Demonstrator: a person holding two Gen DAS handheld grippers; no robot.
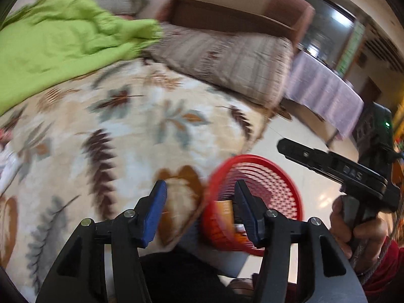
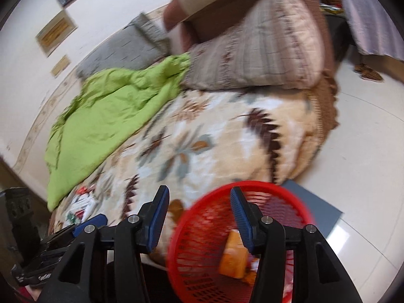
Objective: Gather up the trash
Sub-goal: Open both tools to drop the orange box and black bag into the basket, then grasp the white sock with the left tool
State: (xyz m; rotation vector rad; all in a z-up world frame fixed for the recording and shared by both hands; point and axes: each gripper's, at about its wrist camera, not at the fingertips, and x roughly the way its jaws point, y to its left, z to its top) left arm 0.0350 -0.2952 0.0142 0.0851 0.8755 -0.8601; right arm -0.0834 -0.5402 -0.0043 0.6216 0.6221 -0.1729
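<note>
Red mesh wastebasket (image 2: 242,240), orange wrapper (image 2: 233,260) inside, sits at 5 o'clock off the bed (image 2: 214,139); both grippers (image 1: 199,212) (image 2: 199,209) hang empty, fingers apart, so next comes reaching the wrappers (image 2: 80,205) at 8 o'clock.

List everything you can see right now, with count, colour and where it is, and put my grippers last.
basket: one, red mesh, on the floor beside the bed
packet: one, orange, inside the basket
wrappers: small blurred pile, white and red, on the blanket
blanket: one, cream with a leaf print, covering the bed
quilt: one, green, crumpled on the blanket
pillow: one, beige patterned, at the headboard
left gripper: open, empty
right gripper: open, empty
</note>
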